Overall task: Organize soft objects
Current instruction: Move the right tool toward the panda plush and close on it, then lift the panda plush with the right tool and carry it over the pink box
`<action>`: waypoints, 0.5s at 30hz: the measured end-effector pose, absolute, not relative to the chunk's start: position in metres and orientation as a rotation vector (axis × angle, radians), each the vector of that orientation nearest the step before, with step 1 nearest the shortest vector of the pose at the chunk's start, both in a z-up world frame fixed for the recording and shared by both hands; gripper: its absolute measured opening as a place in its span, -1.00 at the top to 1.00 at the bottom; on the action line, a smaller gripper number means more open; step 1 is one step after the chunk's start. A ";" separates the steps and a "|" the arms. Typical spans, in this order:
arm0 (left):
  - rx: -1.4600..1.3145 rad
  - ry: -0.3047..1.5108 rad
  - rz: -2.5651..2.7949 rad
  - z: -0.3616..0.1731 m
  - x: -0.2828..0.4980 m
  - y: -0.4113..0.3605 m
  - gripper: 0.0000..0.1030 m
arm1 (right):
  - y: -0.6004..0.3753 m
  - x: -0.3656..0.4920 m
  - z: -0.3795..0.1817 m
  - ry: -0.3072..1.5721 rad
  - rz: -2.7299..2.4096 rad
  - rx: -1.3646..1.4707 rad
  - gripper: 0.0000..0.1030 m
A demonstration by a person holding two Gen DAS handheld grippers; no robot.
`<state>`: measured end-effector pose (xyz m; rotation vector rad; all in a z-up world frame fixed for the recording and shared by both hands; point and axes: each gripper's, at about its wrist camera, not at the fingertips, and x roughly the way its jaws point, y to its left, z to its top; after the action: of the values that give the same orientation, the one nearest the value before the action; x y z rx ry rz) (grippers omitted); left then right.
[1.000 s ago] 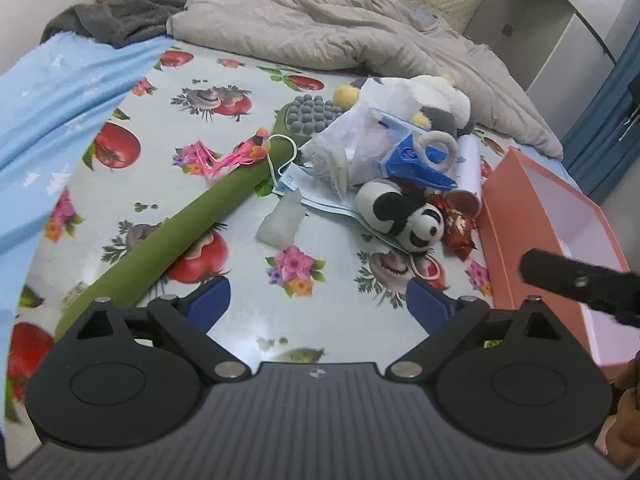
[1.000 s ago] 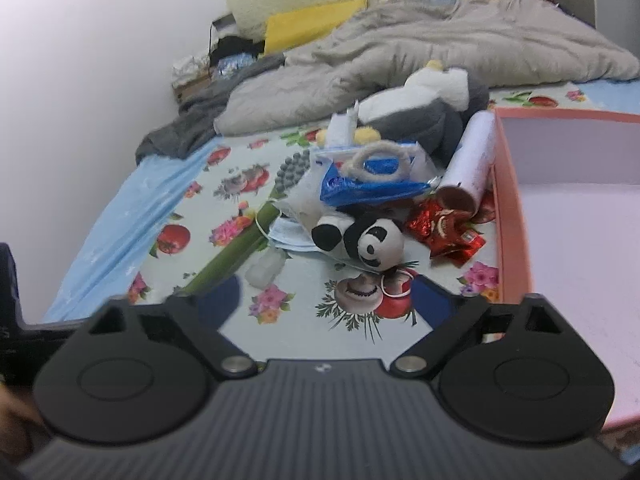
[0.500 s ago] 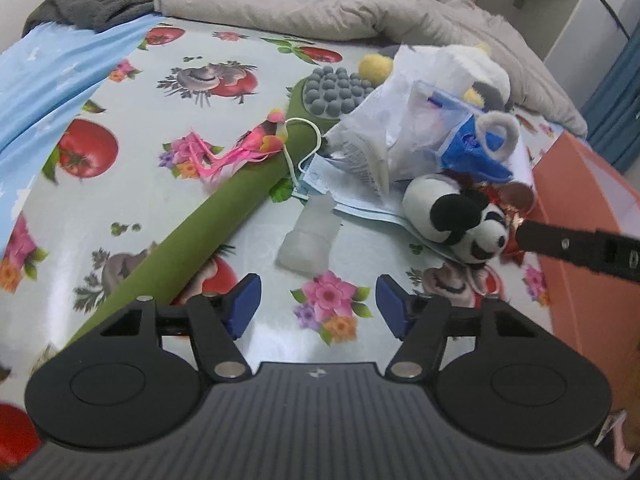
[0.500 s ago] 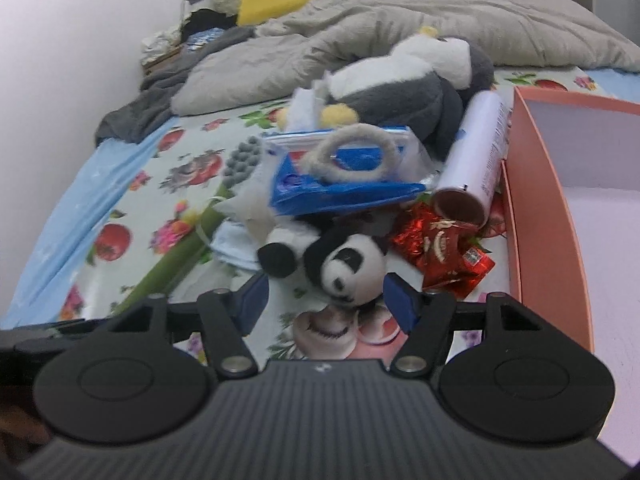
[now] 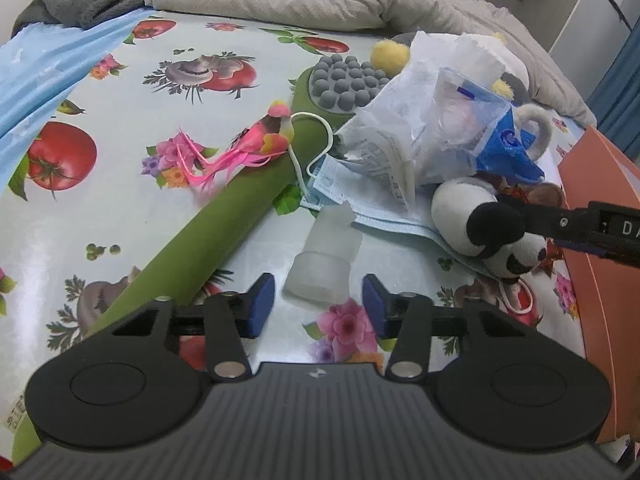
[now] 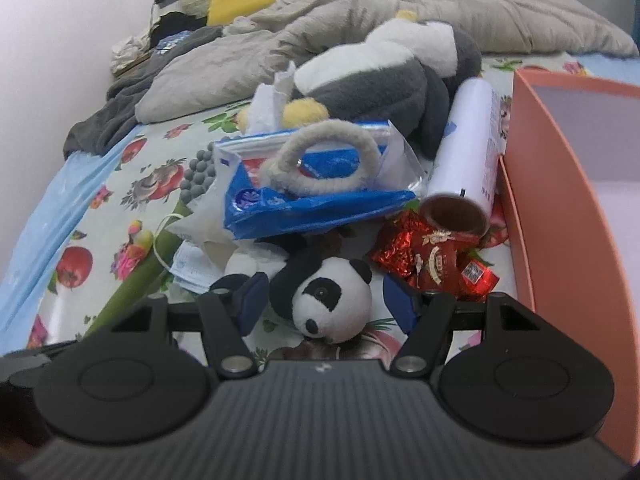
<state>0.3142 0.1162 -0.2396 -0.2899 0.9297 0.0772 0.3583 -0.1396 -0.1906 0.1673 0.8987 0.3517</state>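
Soft objects lie in a heap on the bed cover printed with tomatoes and flowers point(image 5: 224, 240). At the front of the heap, in the lower middle of the right wrist view, sits a small black and white plush panda point(image 6: 324, 296). The right tool point(image 6: 322, 304) has its blue pads on both sides of the panda's head, spread, and I see no pad pressing on it. In the left wrist view the left tool point(image 5: 318, 306) is closing its jaws around a small translucent soft plastic piece point(image 5: 324, 264), which stands between the pads with a gap on each side. Left of this piece lies a long green foam roll point(image 5: 208, 240), and a pink feathered toy bird point(image 5: 256, 144) rests on it. A salmon-coloured open box point(image 6: 560, 184) stands at the right edge of the frame.
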 end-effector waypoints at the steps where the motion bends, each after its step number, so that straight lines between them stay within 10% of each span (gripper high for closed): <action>1: -0.300 0.926 0.079 -0.241 0.315 0.118 0.15 | -0.140 0.360 -0.194 0.912 0.348 0.181 -0.30; 15: -0.344 0.875 0.095 -0.229 0.305 0.118 0.56 | -0.140 0.357 -0.196 0.973 0.348 0.182 0.13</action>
<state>0.3049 0.1182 -0.2293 -0.3439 0.8747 0.0947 0.3569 -0.1400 -0.1957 0.1818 0.9729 0.3479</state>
